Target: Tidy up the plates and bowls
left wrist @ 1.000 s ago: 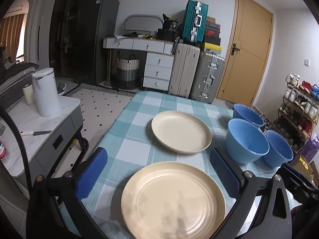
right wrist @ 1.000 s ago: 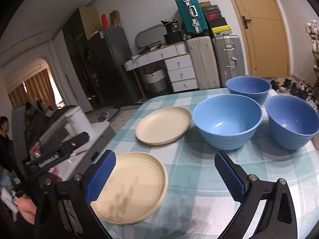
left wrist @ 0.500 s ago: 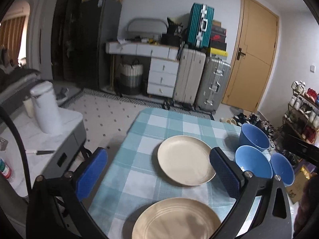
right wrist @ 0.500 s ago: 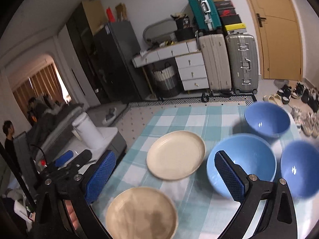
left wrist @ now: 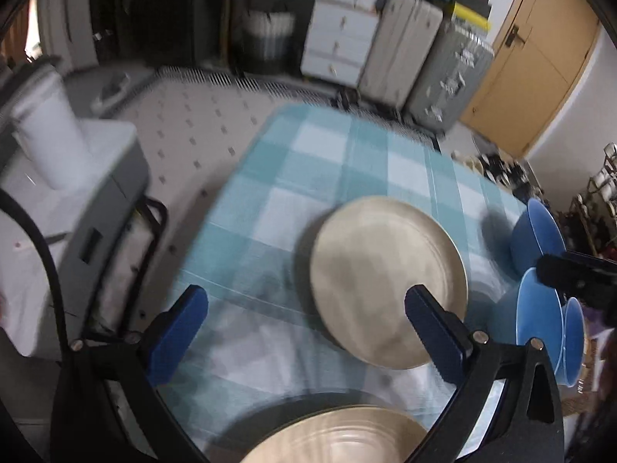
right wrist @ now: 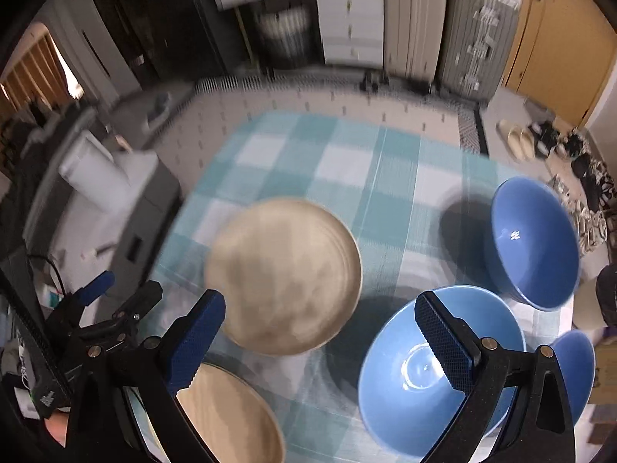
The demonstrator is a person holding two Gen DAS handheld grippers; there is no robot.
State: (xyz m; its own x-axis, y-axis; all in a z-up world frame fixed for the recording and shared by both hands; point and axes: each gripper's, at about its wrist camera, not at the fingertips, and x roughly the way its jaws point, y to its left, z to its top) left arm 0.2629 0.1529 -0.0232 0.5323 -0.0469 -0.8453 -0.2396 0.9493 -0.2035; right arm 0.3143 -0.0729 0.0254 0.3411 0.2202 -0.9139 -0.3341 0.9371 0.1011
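Observation:
Two beige plates lie on the checked tablecloth [left wrist: 316, 162]. The far plate [left wrist: 389, 277] [right wrist: 285, 274] is mid-table, the near plate [left wrist: 335, 440] [right wrist: 227, 416] is at the front edge. Three blue bowls stand at the right: far bowl [right wrist: 536, 243] [left wrist: 536, 227], middle bowl [right wrist: 408, 378] [left wrist: 536, 328], near bowl [right wrist: 574, 370]. My left gripper [left wrist: 304, 332] is open and empty, high above the cloth left of the far plate. My right gripper [right wrist: 320, 339] is open and empty, high above the gap between far plate and middle bowl. The left gripper also shows in the right wrist view [right wrist: 115, 308].
A grey side cabinet [left wrist: 96, 208] with a white kettle [left wrist: 50, 142] stands left of the table. Suitcases [left wrist: 424, 58], white drawers [left wrist: 335, 50] and a wooden door [left wrist: 540, 58] line the back wall. Shoes [right wrist: 570, 154] lie on the floor at the right.
Both grippers have risen and tilted down, so both views now look at the table from above. Both stay open. Plates and bowls have not moved.

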